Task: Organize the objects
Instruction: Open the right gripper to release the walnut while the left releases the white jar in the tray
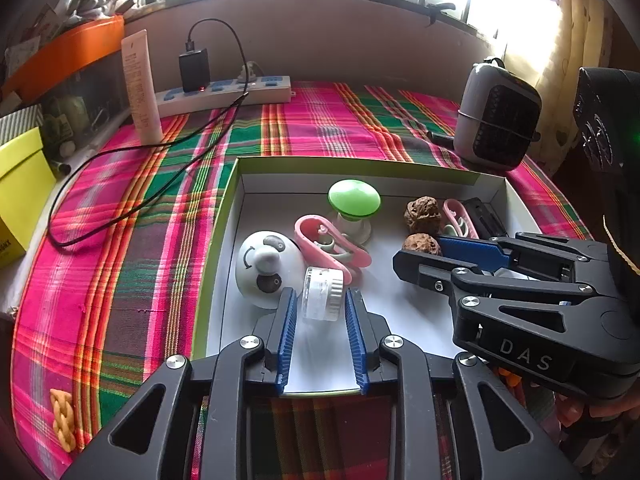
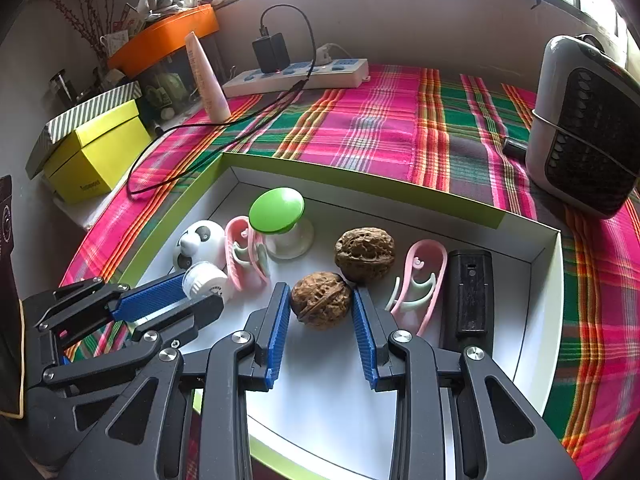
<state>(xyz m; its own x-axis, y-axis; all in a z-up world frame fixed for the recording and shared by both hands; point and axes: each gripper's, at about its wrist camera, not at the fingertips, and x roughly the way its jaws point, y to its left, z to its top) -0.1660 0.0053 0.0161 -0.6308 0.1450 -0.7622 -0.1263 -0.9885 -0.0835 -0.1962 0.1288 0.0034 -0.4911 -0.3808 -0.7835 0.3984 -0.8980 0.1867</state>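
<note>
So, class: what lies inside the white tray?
Inside the tray: a green knob, panda ball, two pink clips, two walnuts, a white jar and a black block. The grippers hide part of the floor.

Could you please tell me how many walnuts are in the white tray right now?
2. One brown wrinkled walnut lies between the right gripper fingers, which bracket it without clearly clamping. The other walnut sits just behind it, beside the pink plastic clip. None seems hidden in the white tray.
</note>
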